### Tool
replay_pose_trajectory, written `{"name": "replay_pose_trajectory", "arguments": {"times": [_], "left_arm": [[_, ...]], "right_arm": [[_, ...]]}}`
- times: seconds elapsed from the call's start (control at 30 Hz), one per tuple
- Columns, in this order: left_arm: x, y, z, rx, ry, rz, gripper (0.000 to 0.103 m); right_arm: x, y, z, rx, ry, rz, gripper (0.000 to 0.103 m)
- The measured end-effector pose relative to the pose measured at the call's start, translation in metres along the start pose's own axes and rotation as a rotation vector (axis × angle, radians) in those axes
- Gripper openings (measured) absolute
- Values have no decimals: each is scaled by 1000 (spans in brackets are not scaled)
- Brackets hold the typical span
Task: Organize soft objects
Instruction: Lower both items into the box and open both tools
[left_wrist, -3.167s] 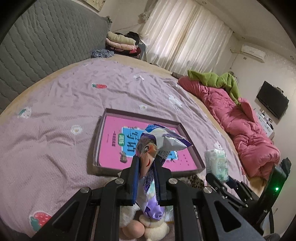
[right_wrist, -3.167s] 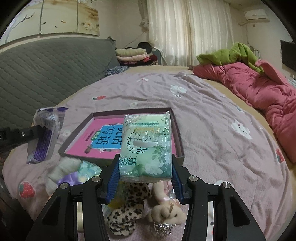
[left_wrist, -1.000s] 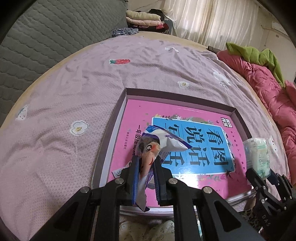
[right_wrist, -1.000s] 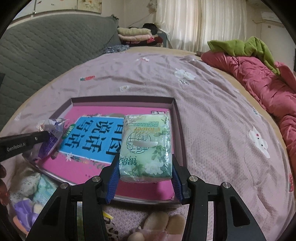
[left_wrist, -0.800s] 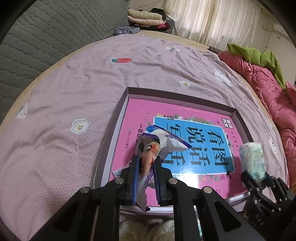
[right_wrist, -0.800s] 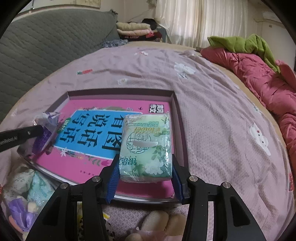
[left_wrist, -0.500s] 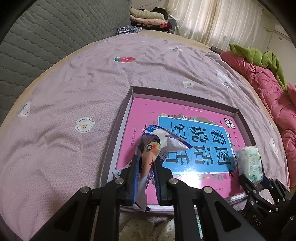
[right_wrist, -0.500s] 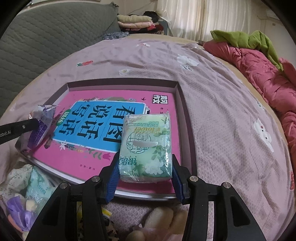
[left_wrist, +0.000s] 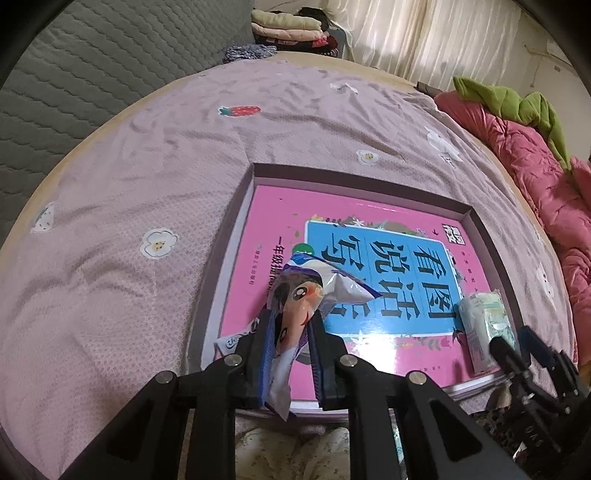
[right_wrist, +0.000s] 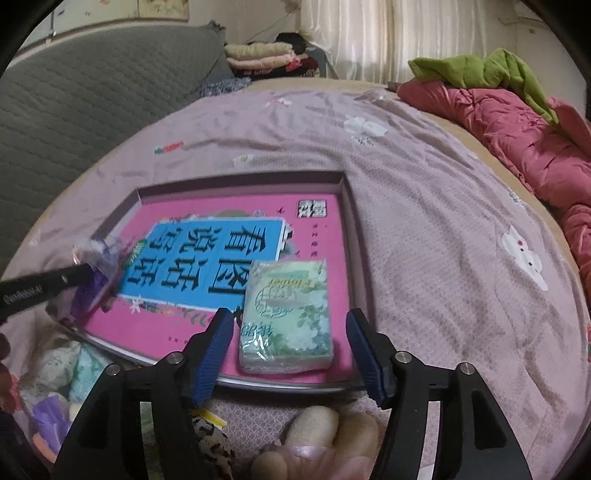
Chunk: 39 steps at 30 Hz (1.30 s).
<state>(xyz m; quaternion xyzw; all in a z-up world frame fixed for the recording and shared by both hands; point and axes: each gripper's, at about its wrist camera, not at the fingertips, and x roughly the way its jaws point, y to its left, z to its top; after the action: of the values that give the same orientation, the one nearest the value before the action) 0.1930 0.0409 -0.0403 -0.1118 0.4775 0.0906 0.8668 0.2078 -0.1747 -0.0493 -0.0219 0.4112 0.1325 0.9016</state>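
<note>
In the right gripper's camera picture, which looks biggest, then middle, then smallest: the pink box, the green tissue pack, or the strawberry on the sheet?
1. pink box: biggest.
2. green tissue pack: middle, though it sits closest to the camera.
3. strawberry: smallest, and farthest away.

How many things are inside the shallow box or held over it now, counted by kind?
Green tissue pack, lying in the tray, apart from the opening right gripper: 1
Snack bag, between the fingers of the opening left gripper: 1
Pink book lining the tray: 1
Total: 3
</note>
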Motion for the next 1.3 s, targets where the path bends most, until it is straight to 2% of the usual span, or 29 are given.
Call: {"name": "replay_pose_trajectory", "arguments": {"times": [0.17, 0.33, 0.4, 0.5, 0.63, 0.77, 0.97, 1.3], "left_arm": [[2, -5, -3, 20, 20, -7, 26], [4, -9, -6, 42, 43, -27, 39], [2, -12, -8, 65, 29, -19, 39], [0, -12, -9, 60, 35, -54, 40], [-3, -12, -10, 62, 31, -86, 46], [-8, -8, -8, 37, 33, -130, 47], [-27, 3, -6, -11, -21, -167, 47], [-48, 21, -10, -63, -68, -171, 48]], "right_arm": [[-7, -7, 2, 17, -25, -1, 68], [-7, -6, 3, 11, -32, -2, 69], [-7, -6, 3, 7, -37, -6, 69], [-8, -5, 3, 3, -43, -4, 69], [-8, -4, 3, -1, -44, -12, 69], [-11, -3, 2, 0, -52, -14, 70], [-16, -2, 2, -9, -64, -13, 72], [-28, 1, 1, -24, -85, -17, 73]]}}
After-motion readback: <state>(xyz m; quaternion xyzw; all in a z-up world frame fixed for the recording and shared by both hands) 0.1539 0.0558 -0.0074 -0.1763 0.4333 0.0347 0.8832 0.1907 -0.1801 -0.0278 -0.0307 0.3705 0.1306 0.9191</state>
